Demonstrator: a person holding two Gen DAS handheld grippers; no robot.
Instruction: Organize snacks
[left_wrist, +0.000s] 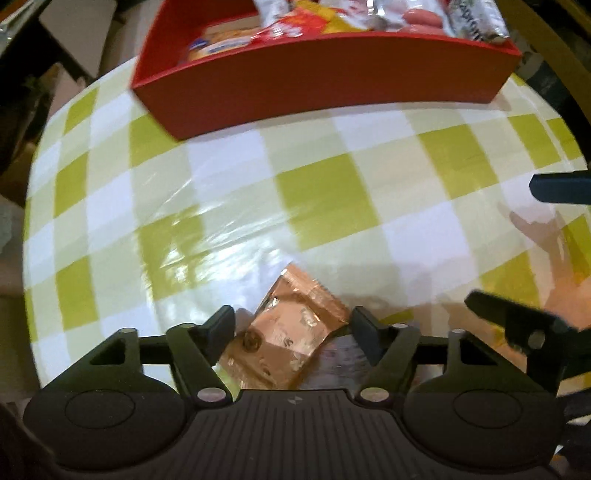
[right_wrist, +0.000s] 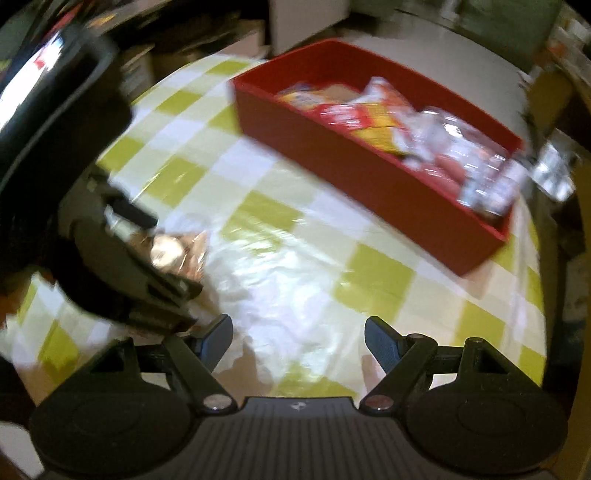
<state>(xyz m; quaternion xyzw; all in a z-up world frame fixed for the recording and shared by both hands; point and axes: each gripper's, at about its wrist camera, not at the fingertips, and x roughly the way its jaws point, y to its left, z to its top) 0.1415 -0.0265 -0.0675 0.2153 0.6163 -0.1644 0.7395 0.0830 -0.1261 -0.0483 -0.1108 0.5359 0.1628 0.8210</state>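
A copper foil snack packet (left_wrist: 291, 328) lies on the checked tablecloth between the fingers of my left gripper (left_wrist: 291, 328). The jaws are open around it, and the packet's right edge seems to touch the right finger. In the right wrist view the packet (right_wrist: 181, 251) shows under the left gripper (right_wrist: 155, 258) at the left. My right gripper (right_wrist: 297, 339) is open and empty above the cloth. A red box (left_wrist: 369, 74) holding several snack packs stands at the far side; it also shows in the right wrist view (right_wrist: 332, 147).
The table has a green and white checked cloth (left_wrist: 332, 184) under shiny plastic. The right gripper's fingers (left_wrist: 517, 325) show at the right edge of the left wrist view. Dark clutter and boxes lie beyond the table's left edge.
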